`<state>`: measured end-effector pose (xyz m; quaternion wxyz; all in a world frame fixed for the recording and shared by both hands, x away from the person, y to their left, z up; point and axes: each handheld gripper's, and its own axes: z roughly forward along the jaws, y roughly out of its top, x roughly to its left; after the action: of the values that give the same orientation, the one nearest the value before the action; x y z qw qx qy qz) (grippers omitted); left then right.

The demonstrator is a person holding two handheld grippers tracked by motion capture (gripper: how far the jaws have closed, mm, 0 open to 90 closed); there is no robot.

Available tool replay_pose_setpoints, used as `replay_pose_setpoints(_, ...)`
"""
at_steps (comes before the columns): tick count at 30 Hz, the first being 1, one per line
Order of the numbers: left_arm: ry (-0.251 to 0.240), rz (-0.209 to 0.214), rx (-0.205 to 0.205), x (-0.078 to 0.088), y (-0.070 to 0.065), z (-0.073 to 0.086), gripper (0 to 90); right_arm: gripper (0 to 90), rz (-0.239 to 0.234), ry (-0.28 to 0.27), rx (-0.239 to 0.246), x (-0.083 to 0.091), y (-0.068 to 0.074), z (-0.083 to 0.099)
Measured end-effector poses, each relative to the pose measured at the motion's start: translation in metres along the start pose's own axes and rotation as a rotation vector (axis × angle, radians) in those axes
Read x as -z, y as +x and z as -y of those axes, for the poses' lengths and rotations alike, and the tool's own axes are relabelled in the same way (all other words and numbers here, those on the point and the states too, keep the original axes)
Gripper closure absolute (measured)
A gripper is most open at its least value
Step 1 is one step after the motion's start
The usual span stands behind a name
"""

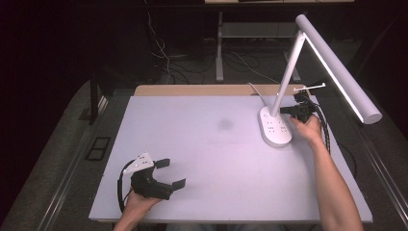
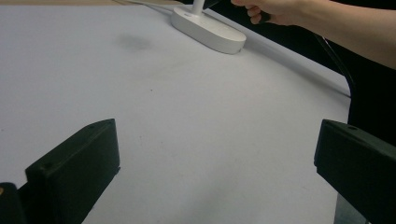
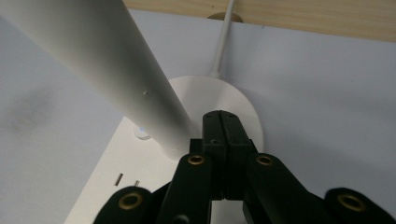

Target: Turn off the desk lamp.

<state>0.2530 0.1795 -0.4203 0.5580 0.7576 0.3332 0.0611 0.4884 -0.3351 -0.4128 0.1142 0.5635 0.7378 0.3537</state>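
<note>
**A:** Nearest the lens, lower left of the high view: the left gripper (image 1: 171, 173) rests on the white table (image 1: 202, 159), jaws standing wide apart with nothing between them. Its own camera looks out across bare tabletop between the two black jaws.

**B:** And the lamp?

**A:** Far side. The desk lamp (image 1: 293, 72) stands at the upper right of the high view, its oval base (image 1: 275, 127) flat on the table, the stem (image 3: 93, 60) slanting up and to the right, the lit head (image 1: 339, 67) running down toward the right edge.

**B:** Which hand is closer to it?

**A:** The right, plainly. The right gripper (image 1: 294, 109) sits just right of the stem's foot, over the rear of the base. In the right gripper view its jaws (image 3: 222, 126) are pressed together, empty, their tips just beside the stem where it meets the base; contact cannot be told.

**B:** So the coming move?

**A:** Likely a press or nudge with closed tips. The stem lies just to their left in that view, and a small lit button (image 3: 141, 132) on the base lies beyond it, across the stem. The left gripper is well apart from all of it.
</note>
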Motion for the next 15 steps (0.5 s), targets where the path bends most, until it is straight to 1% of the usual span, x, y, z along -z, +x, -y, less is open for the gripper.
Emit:
replay_pose_setpoints(3,0.000,-0.001,-0.002,0.0000,-0.0003,0.0000,0.0,90.0,0.004,0.009,0.004,-0.0044,-0.0006,0.0013)
replay_pose_setpoints(7,0.001,-0.001,-0.004,-0.0007,-0.0007,0.0000,0.0,90.0,-0.017,0.007,-0.035,-0.0067,-0.0028,0.0031)
replay_pose_setpoints(10,0.005,0.001,-0.005,-0.0010,-0.0011,0.0001,0.0,90.0,-0.024,0.010,-0.040,-0.0063,-0.0044,0.0037)
replay_pose_setpoints(12,0.004,0.002,-0.005,-0.0009,-0.0013,0.0001,0.0,90.0,-0.033,0.003,-0.061,-0.0063,-0.0063,0.0053)
replay_pose_setpoints(13,0.004,0.002,-0.005,-0.0009,-0.0013,0.0001,0.0,90.0,-0.031,-0.002,-0.058,-0.0068,-0.0065,0.0060)
replay_pose_setpoints(15,0.005,0.004,-0.007,-0.0007,-0.0016,0.0003,0.0,90.0,-0.011,-0.006,-0.042,-0.0071,-0.0042,0.0065)
